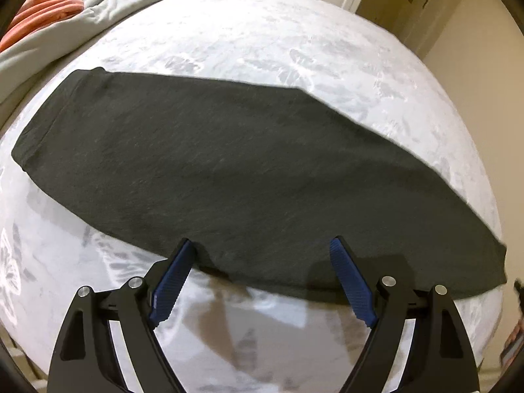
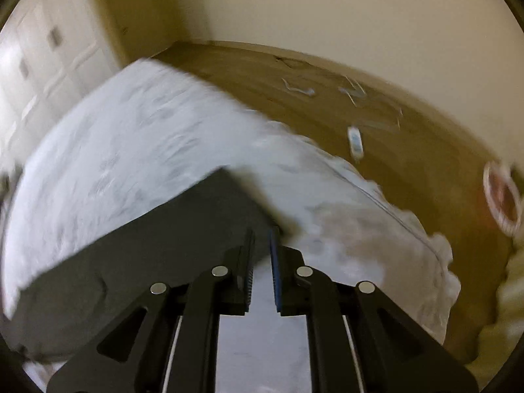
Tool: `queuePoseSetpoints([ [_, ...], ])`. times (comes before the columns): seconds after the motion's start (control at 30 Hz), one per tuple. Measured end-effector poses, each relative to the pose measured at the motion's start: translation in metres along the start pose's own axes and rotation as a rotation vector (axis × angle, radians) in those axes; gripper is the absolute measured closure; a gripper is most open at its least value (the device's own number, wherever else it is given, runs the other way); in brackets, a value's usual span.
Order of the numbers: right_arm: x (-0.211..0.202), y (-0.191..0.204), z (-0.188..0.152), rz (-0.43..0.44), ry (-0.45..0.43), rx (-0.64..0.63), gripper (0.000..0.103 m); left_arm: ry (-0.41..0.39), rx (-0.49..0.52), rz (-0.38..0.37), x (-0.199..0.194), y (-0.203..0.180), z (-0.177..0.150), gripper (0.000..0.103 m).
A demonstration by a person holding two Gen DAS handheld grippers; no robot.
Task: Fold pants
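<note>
Dark grey pants (image 1: 229,163) spread flat across bed (image 1: 262,39), running 9 to 4 o'clock, seemingly halved lengthwise for next fold. Left claw (image 1: 262,255) wide over near edge at 6 o'clock; right claw (image 2: 261,239) narrow, gripping nothing visible, by cuff corner.

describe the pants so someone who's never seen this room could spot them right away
Start at the bed with its white, faintly leaf-printed cover. The pants lie flat across it as one long dark charcoal band, just beyond the open left hand-held gripper. Unlike the crumpled grey and orange bedding heaped at the far corner, they are smooth, dark and neatly laid out.
</note>
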State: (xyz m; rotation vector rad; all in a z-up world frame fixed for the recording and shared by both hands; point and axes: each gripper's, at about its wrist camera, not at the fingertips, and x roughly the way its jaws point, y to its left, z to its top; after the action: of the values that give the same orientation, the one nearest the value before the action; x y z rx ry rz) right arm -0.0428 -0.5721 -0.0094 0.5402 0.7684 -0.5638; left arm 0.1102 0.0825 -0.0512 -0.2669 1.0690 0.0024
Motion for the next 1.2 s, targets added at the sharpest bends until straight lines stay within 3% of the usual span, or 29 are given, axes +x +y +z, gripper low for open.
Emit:
queuePoseSetpoints([
  [0.17,0.027,-0.011,-0.007,0.063,0.093,0.003,0.089,-0.064,0.009,-0.017,-0.009,-0.012,-0.006,0.021],
  [0.2,0.032,-0.009,-0.003,0.063,0.100,-0.008,0.075,-0.076,0.031,-0.003,-0.009,-0.016,-0.007,0.021],
  [0.23,0.037,-0.006,-0.006,0.057,0.103,-0.018,0.050,-0.079,0.047,0.008,-0.009,-0.018,-0.007,0.021],
  [0.27,0.039,-0.006,-0.004,0.054,0.092,-0.024,0.041,-0.079,0.062,0.019,-0.008,-0.020,-0.008,0.021],
  [0.43,0.051,0.000,0.004,0.157,0.091,0.023,0.037,-0.045,0.034,-0.035,-0.006,-0.013,-0.006,0.021],
  [0.5,0.062,0.007,0.003,0.152,0.105,0.023,0.037,-0.030,0.015,-0.054,-0.004,-0.008,-0.004,0.021],
  [0.57,0.064,0.019,0.002,0.080,0.084,-0.036,0.048,-0.021,0.005,-0.052,-0.003,-0.005,-0.002,0.021],
  [0.6,0.063,0.025,0.003,0.068,0.076,-0.063,0.075,-0.015,0.001,-0.051,-0.002,-0.003,-0.001,0.021],
  [0.63,0.059,0.031,0.007,0.104,0.073,-0.053,0.095,-0.012,-0.003,-0.049,-0.001,-0.001,-0.001,0.021],
  [0.73,0.026,0.057,0.015,0.175,-0.021,-0.068,0.095,-0.008,-0.013,-0.045,-0.003,0.004,0.002,0.021],
  [0.8,-0.008,0.096,0.014,0.278,-0.090,-0.139,0.095,-0.014,-0.026,-0.052,-0.006,0.006,0.005,0.021],
  [0.87,-0.033,0.139,0.004,0.409,-0.106,-0.200,0.095,-0.020,-0.033,-0.058,-0.009,0.007,0.006,0.021],
  [1.07,-0.072,0.274,-0.055,0.651,-0.058,-0.422,0.095,-0.031,-0.044,-0.074,-0.018,0.011,0.007,0.021],
  [1.2,-0.068,0.347,-0.116,0.707,0.045,-0.603,0.094,-0.051,-0.024,-0.075,-0.026,0.015,0.008,0.021],
])
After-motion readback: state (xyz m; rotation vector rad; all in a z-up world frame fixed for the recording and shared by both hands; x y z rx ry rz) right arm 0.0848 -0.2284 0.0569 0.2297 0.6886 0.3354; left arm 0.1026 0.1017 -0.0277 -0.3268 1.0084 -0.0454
